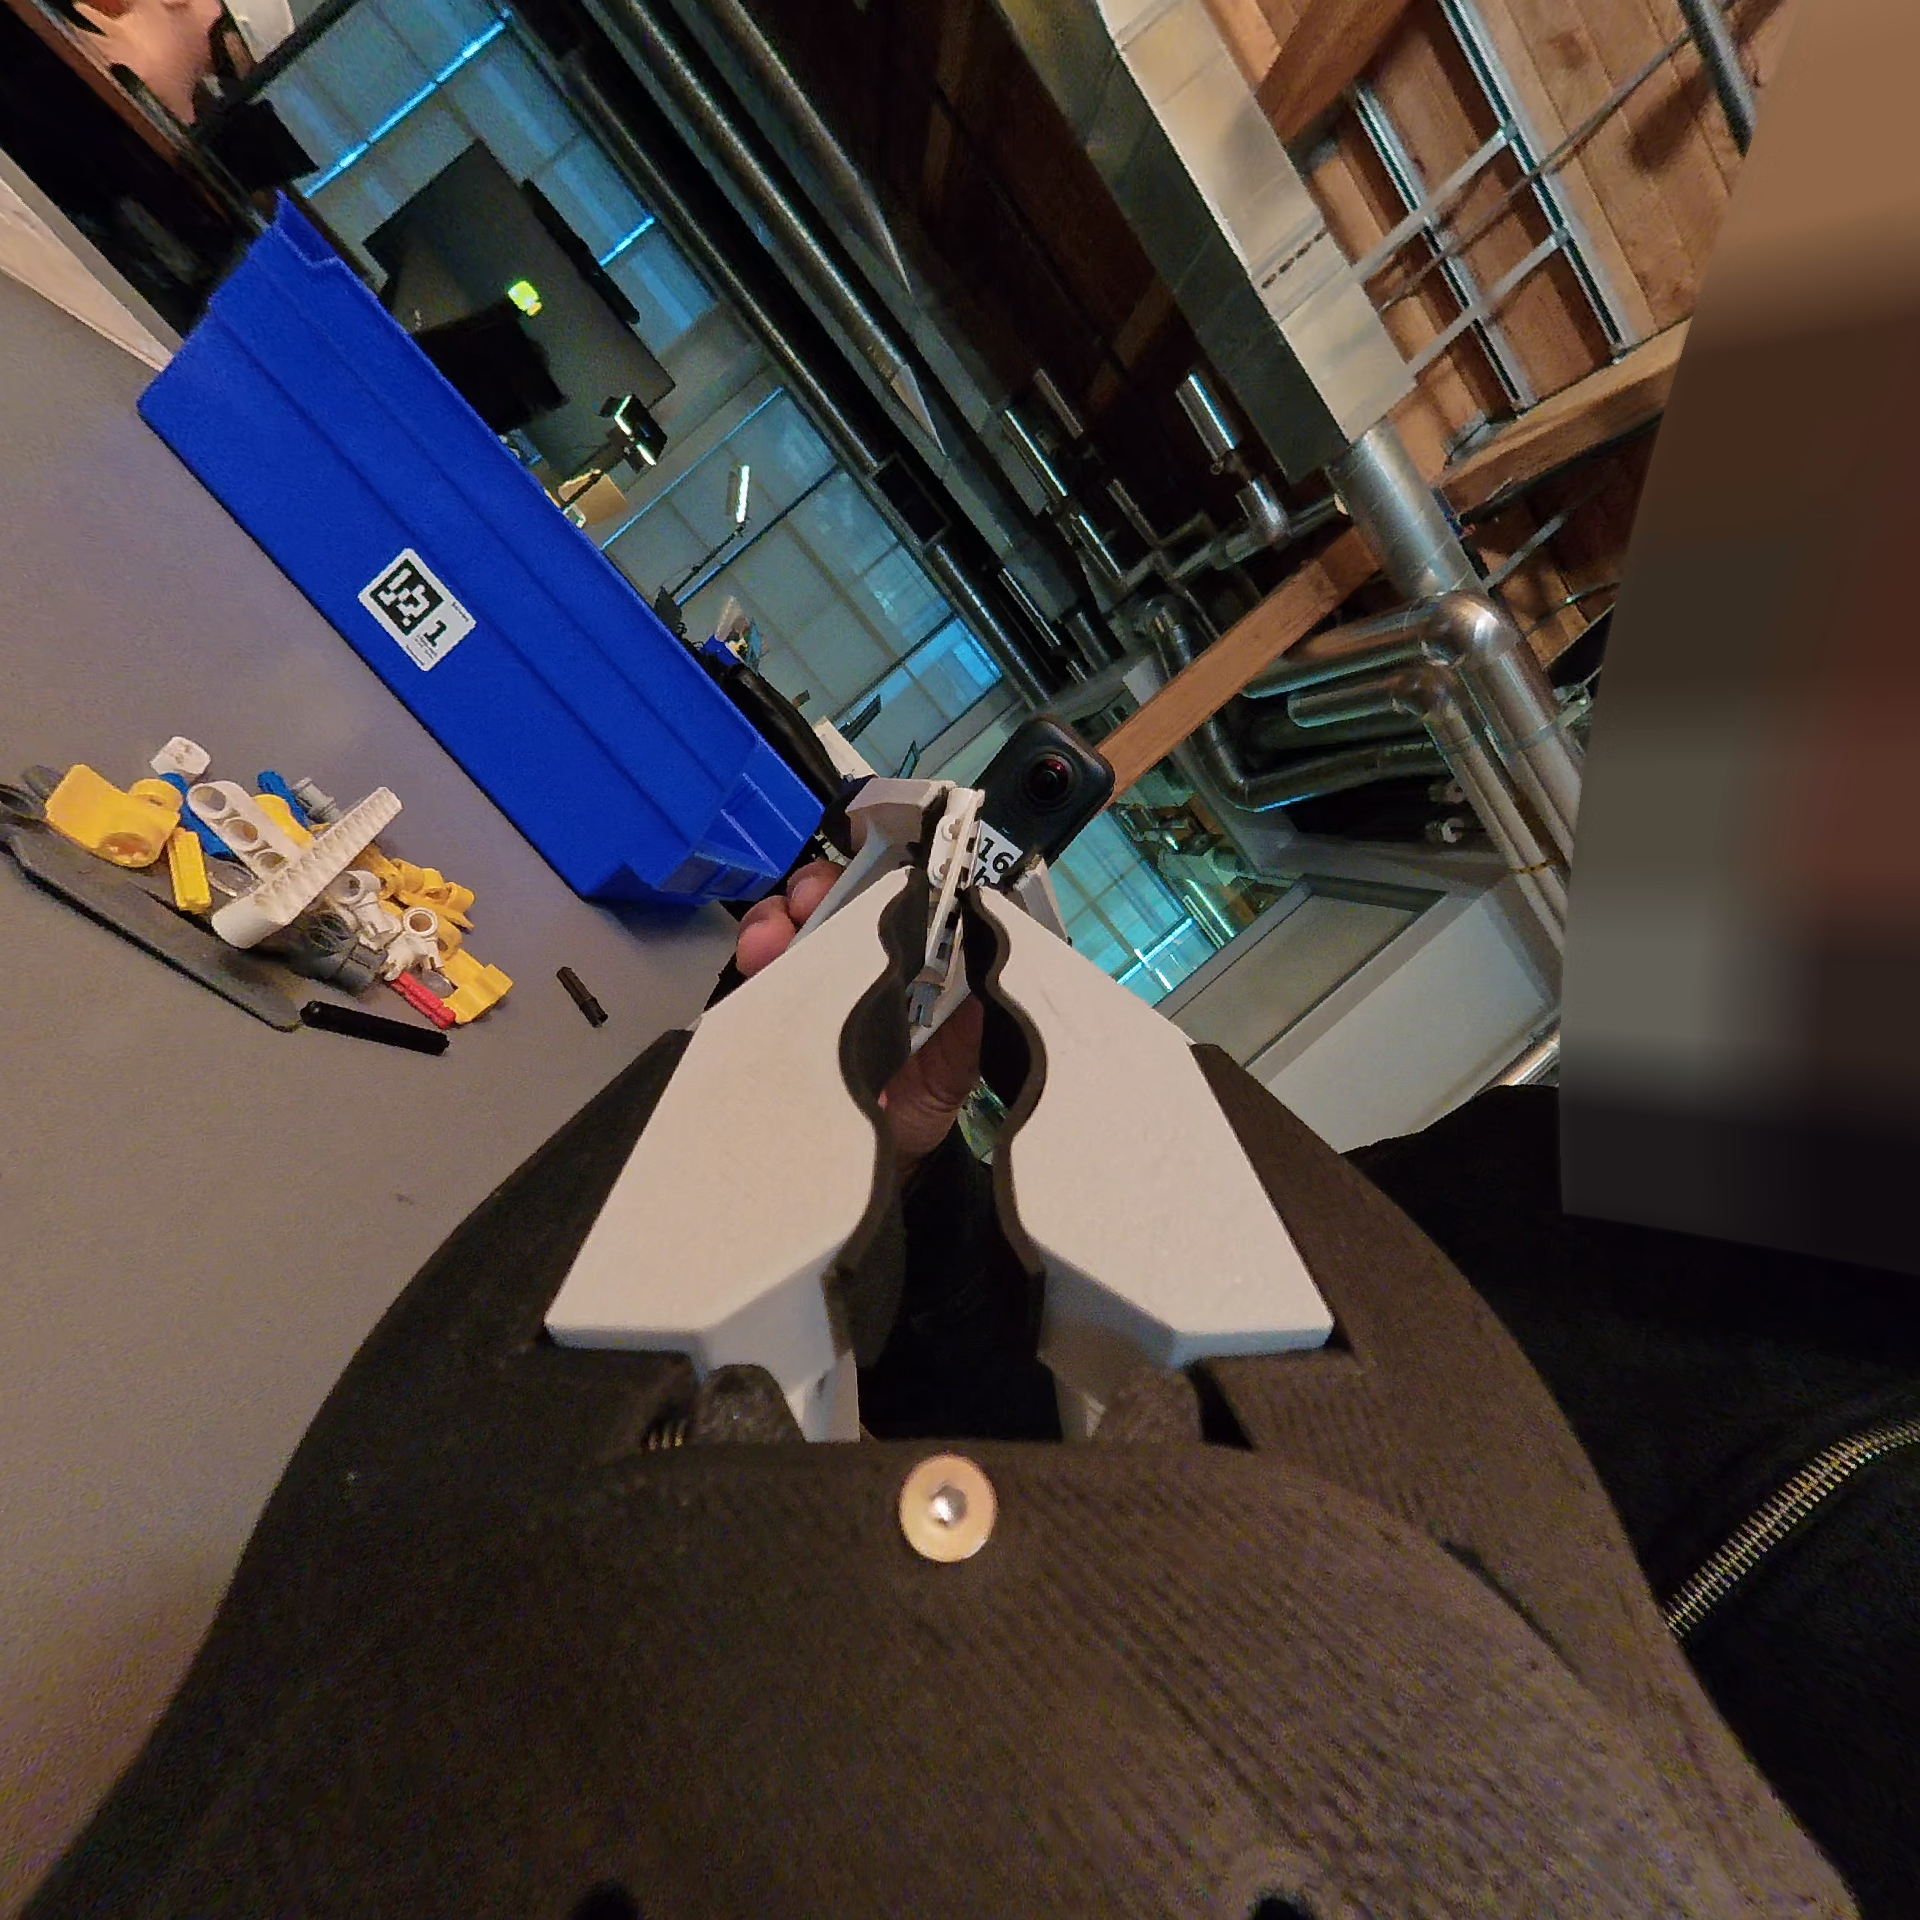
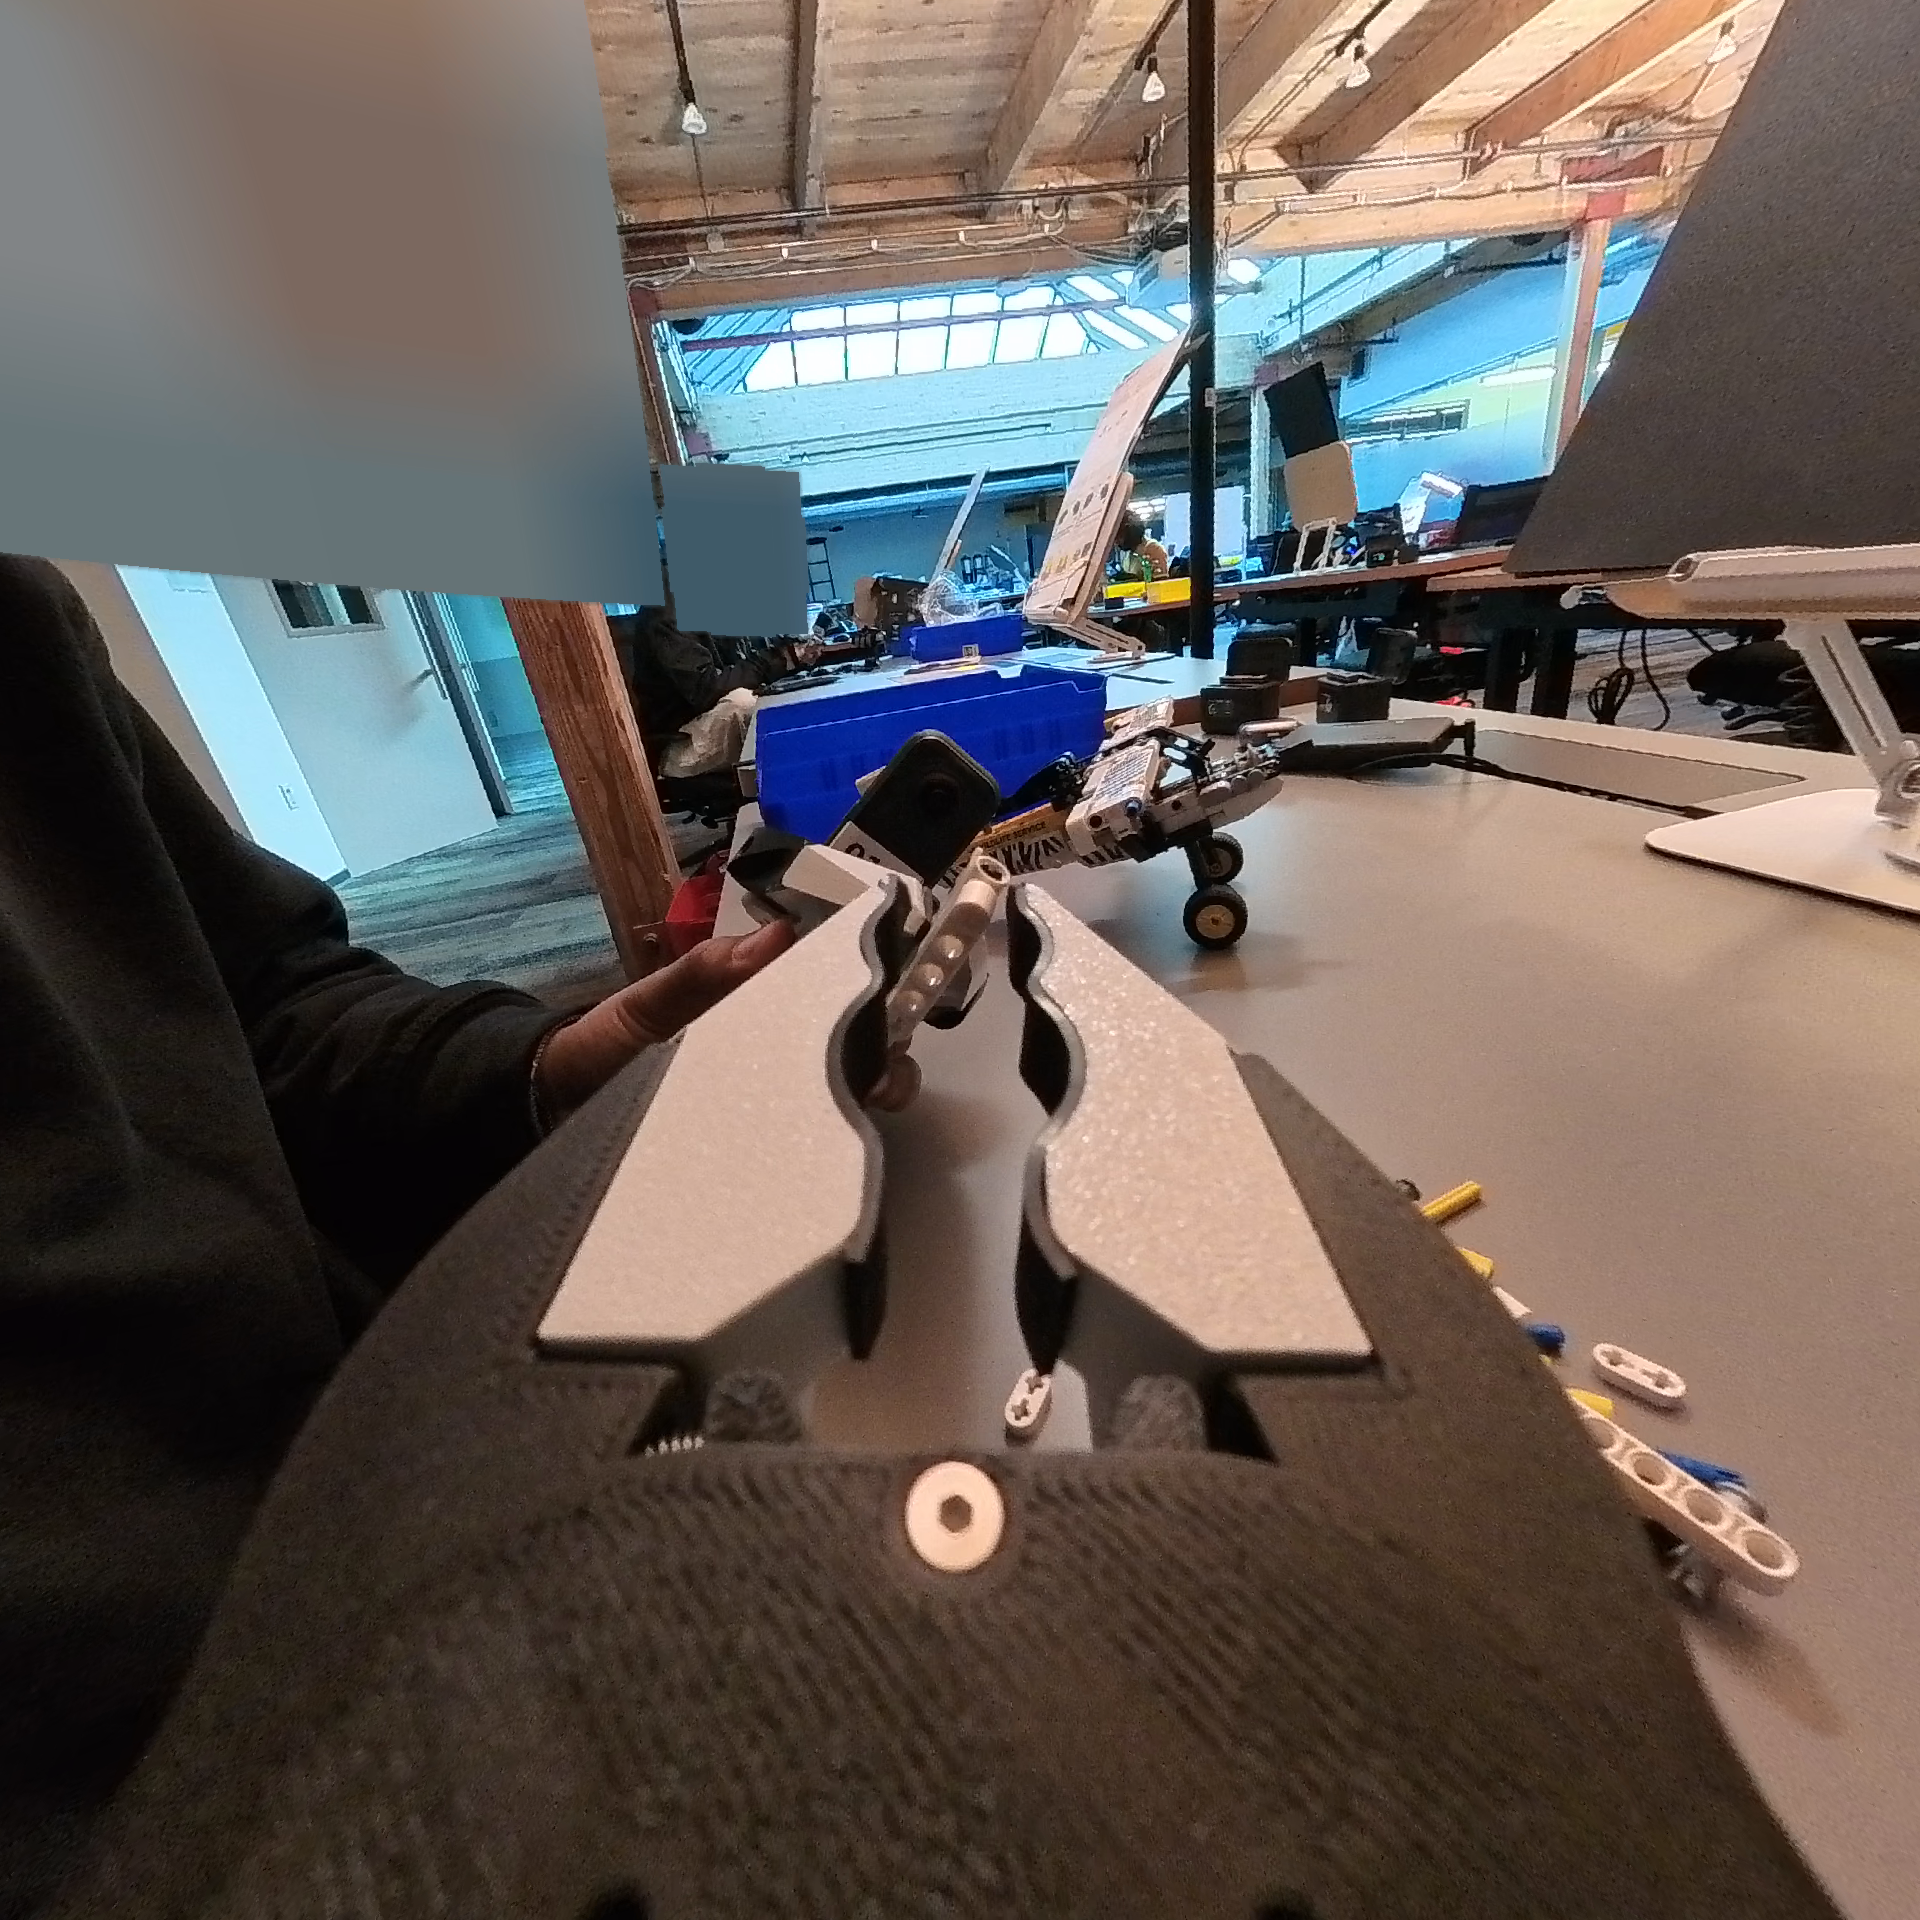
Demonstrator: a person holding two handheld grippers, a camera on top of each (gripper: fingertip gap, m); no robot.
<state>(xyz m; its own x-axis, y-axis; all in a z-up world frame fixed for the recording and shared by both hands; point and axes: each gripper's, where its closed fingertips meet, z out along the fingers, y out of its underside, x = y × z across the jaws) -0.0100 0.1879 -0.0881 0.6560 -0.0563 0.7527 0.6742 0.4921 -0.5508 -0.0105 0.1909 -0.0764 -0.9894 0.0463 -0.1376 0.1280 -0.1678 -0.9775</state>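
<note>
We note a timber-beamed ceiling point(image 2: 935, 94) with skylights point(image 2: 914, 343), silver ductwork point(image 1: 1455, 582), a wooden post point(image 2: 592, 769), patterned carpet point(image 2: 468, 904), and long grey desks point(image 2: 1558, 1039).

Loose parts point(image 1: 260, 883) beside bin point(image 1: 468, 582) on table point(image 1: 208, 1195)

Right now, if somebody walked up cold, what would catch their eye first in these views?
Probably the two grippers meeting nose to nose above the grey table: the left gripper is shut on a white holed beam, while the right gripper has its fingers spread around the same beam. Next, the bright blue bin beside a pile of yellow and white building pieces, and the wheeled brick model farther back.
</note>
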